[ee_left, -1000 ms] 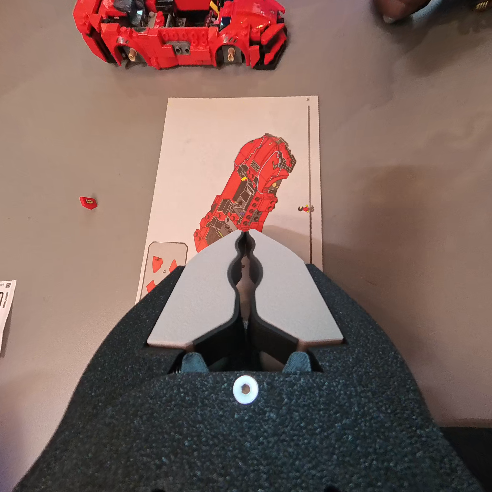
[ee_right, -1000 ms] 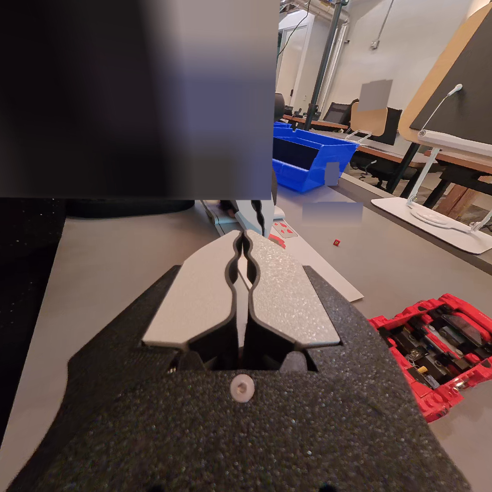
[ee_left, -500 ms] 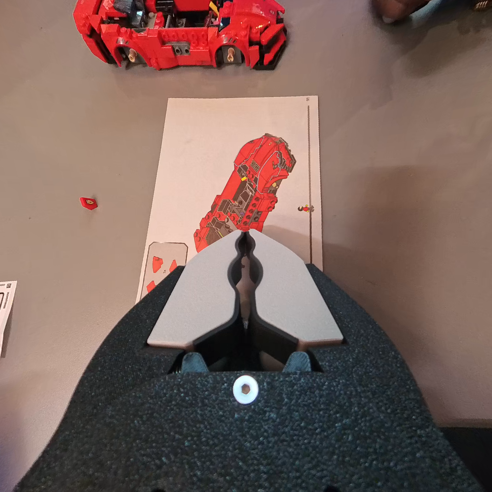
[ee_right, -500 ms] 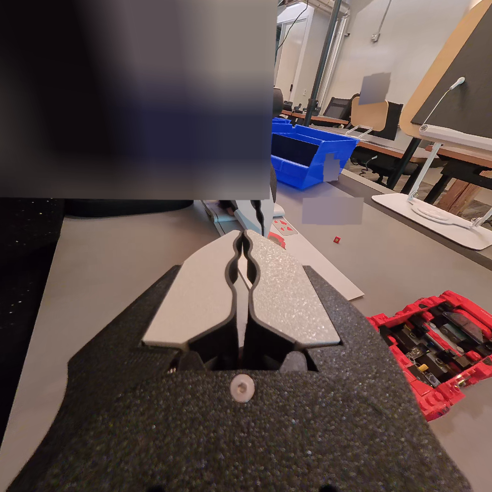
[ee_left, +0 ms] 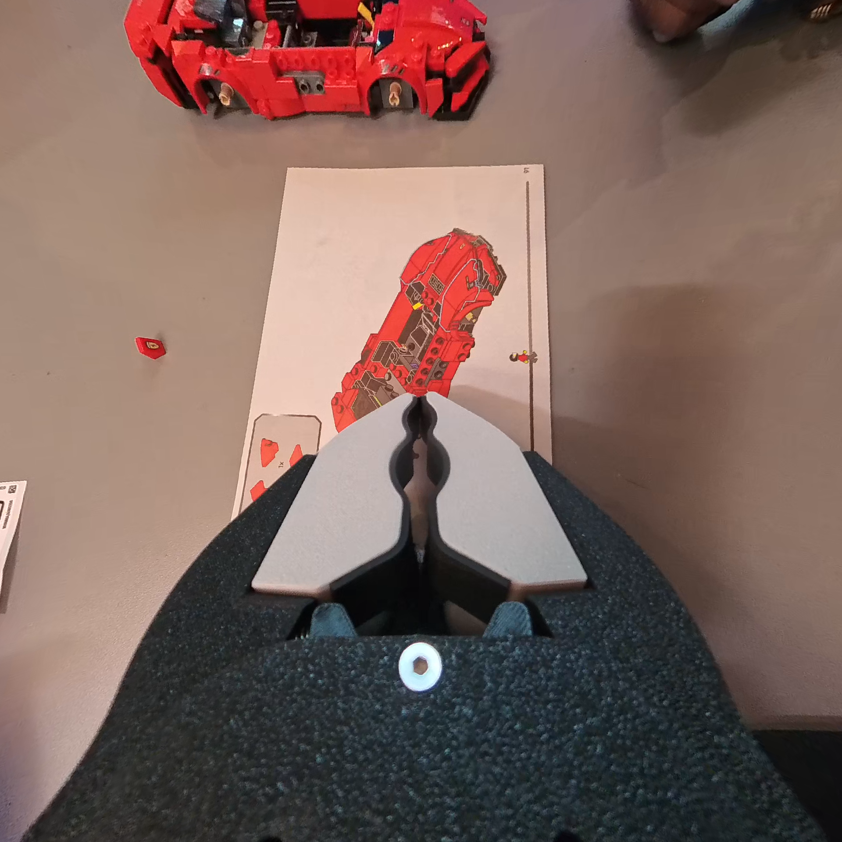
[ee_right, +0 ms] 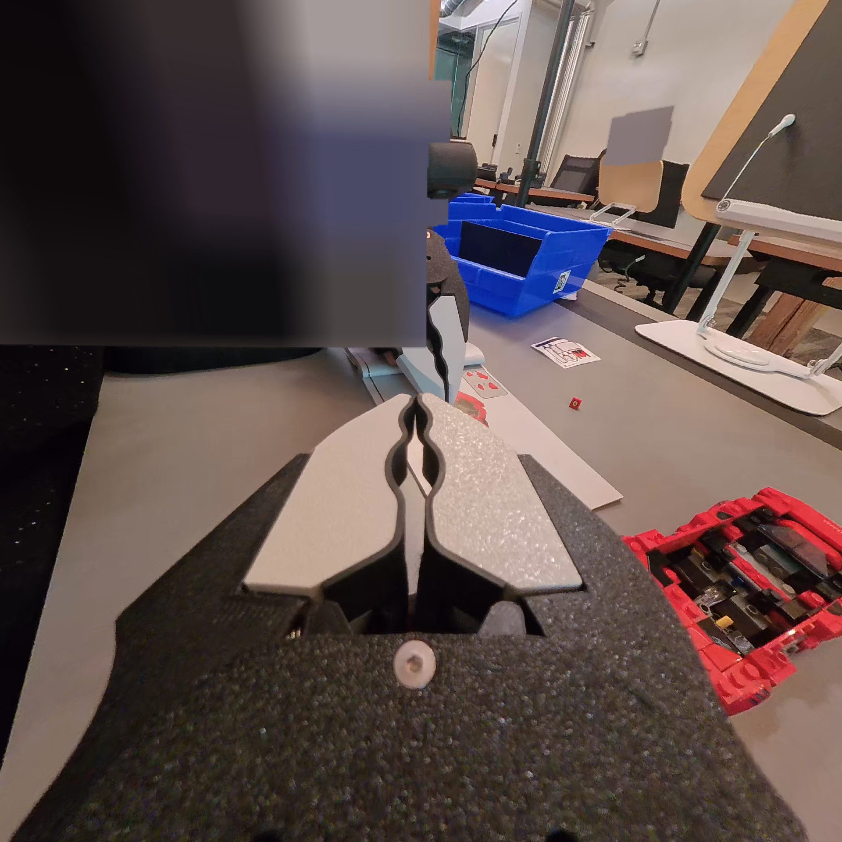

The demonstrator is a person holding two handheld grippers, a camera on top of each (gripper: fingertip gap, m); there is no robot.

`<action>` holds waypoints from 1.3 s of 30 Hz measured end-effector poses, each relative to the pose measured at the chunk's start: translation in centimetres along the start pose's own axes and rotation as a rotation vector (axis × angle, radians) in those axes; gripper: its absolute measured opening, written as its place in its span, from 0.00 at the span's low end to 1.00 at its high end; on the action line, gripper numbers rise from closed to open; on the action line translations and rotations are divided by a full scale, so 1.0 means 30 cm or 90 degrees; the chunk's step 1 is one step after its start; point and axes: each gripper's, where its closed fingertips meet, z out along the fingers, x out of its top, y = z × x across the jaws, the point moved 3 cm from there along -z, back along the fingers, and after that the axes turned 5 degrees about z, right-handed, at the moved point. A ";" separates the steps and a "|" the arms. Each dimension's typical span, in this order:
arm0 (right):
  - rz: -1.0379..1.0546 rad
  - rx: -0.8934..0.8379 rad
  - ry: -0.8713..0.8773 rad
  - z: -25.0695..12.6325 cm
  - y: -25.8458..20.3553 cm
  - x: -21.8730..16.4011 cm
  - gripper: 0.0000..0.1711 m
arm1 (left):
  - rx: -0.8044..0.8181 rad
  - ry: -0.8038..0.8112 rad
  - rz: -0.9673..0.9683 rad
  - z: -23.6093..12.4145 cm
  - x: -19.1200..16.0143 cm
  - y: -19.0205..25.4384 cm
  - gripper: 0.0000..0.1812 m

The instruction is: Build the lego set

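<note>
1. Nothing has changed in the left wrist view over the last second: left gripper [ee_left: 420,400] stays pinched together, empty, hovering over the near end of the white printed instruction sheet [ee_left: 364,255].
2. Small loose red tile [ee_left: 151,347] lies left of the sheet; half-built red brick car [ee_left: 310,59] sits at the grey bench's [ee_left: 683,364] far edge.
3. Right gripper [ee_right: 415,401] also closed on nothing; its view drifted slightly. No piece picked, so the build is idle.
</note>
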 end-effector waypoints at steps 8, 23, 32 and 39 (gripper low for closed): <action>-0.005 0.002 -0.004 0.001 -0.004 -0.002 0.00 | 0.000 0.000 0.000 0.000 0.000 0.000 0.00; 0.009 0.005 -0.009 0.003 0.001 -0.004 0.00 | 0.135 0.048 -0.036 -0.241 0.128 -0.150 0.07; 0.021 -0.002 -0.027 0.013 0.010 -0.013 0.00 | 0.071 -0.149 -0.018 -0.480 0.010 -0.105 0.02; 0.035 -0.030 -0.026 0.013 0.030 -0.012 0.00 | -0.149 -0.254 0.091 -0.325 -0.132 0.007 0.02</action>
